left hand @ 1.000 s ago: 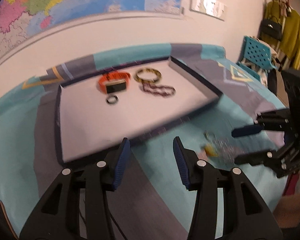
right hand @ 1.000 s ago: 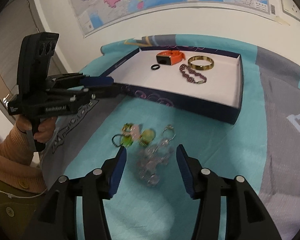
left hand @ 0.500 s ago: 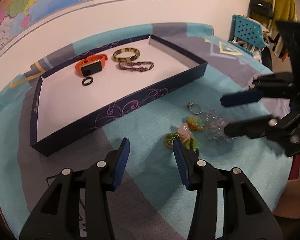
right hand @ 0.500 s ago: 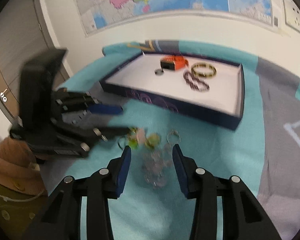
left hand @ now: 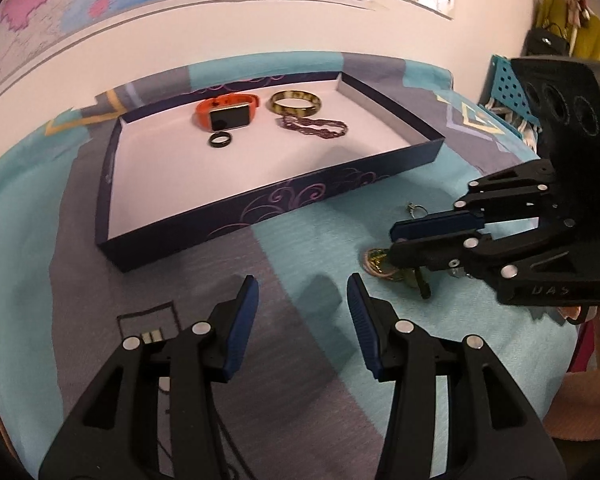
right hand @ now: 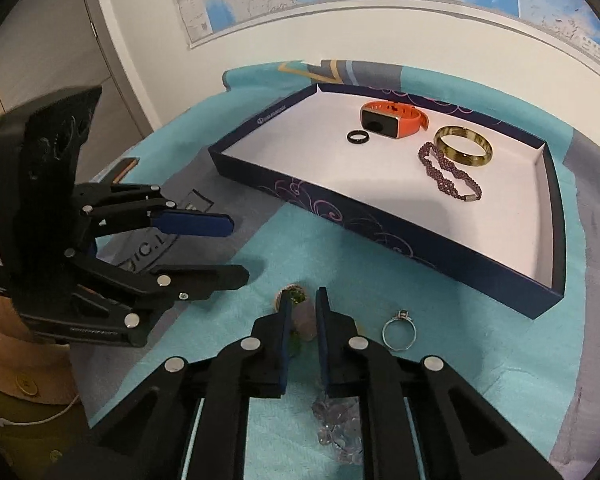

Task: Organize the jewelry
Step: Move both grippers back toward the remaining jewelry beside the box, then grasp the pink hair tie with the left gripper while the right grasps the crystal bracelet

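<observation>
The small cluster of green-and-pink trinkets (right hand: 296, 312) lies on the teal cloth (right hand: 480, 344) of the table, right between the tips of the right claw (right hand: 302, 312), whose jaws are drawn close around it; whether they truly pinch it I cannot tell. Just to that claw's right sits a silver ring (right hand: 398, 333), and beneath its body a clear bead bracelet (right hand: 340, 428). Ahead and to the right stands the navy tray (right hand: 380, 236), already holding an orange watch (right hand: 392, 119), a black ring (right hand: 358, 136), a gold bangle (right hand: 464, 145) and a purple bead chain (right hand: 448, 172). The left claw (left hand: 302, 308) hangs released over the cloth, nothing between its jaws, to the left of the trinkets.

The risk, I judge, is a partial grip: the cluster looks loose and tangled, so a lift may drop part of it, or drag the silver ring or bracelet along.

Readable writing is scarce: pale letters on the right claw's body, perhaps "UAS", and a small logo on the tray's wall, too small to read.
</observation>
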A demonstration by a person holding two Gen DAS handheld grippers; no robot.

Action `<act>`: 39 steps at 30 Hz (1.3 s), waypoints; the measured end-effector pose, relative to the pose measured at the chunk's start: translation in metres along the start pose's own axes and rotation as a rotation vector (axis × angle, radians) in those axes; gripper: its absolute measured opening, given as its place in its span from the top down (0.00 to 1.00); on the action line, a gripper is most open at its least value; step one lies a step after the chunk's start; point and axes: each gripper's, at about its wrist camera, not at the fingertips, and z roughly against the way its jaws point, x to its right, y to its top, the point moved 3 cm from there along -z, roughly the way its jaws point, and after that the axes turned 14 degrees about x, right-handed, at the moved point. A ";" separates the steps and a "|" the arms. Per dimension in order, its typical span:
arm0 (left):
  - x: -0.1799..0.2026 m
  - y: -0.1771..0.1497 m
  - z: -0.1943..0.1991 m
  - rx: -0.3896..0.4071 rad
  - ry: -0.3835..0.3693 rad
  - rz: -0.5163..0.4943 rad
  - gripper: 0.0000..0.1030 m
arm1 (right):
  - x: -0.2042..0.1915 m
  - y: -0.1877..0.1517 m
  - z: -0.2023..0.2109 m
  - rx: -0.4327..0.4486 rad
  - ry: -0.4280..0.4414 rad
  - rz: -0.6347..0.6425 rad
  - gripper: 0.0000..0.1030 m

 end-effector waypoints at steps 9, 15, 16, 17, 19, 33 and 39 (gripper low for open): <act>-0.020 0.003 0.024 0.056 0.021 0.047 0.56 | -0.022 0.016 0.007 0.067 0.099 -0.034 0.90; -0.031 -0.003 0.031 0.054 0.041 0.073 0.56 | -0.026 0.005 -0.007 0.040 0.106 -0.062 0.67; -0.030 -0.004 0.031 0.050 0.037 0.072 0.56 | -0.023 0.005 -0.002 0.051 0.093 -0.060 0.67; -0.029 -0.006 0.031 0.047 0.031 0.067 0.56 | -0.019 0.005 0.005 0.065 0.077 -0.069 0.67; -0.023 -0.009 0.030 0.045 0.013 0.052 0.56 | -0.008 0.004 0.021 0.090 0.044 -0.093 0.67; 0.014 -0.004 0.010 0.031 -0.040 -0.045 0.53 | 0.024 -0.036 0.049 0.055 -0.119 -0.145 0.58; 0.020 -0.004 -0.006 -0.009 -0.030 -0.077 0.59 | 0.013 -0.037 0.036 0.034 -0.162 -0.066 0.58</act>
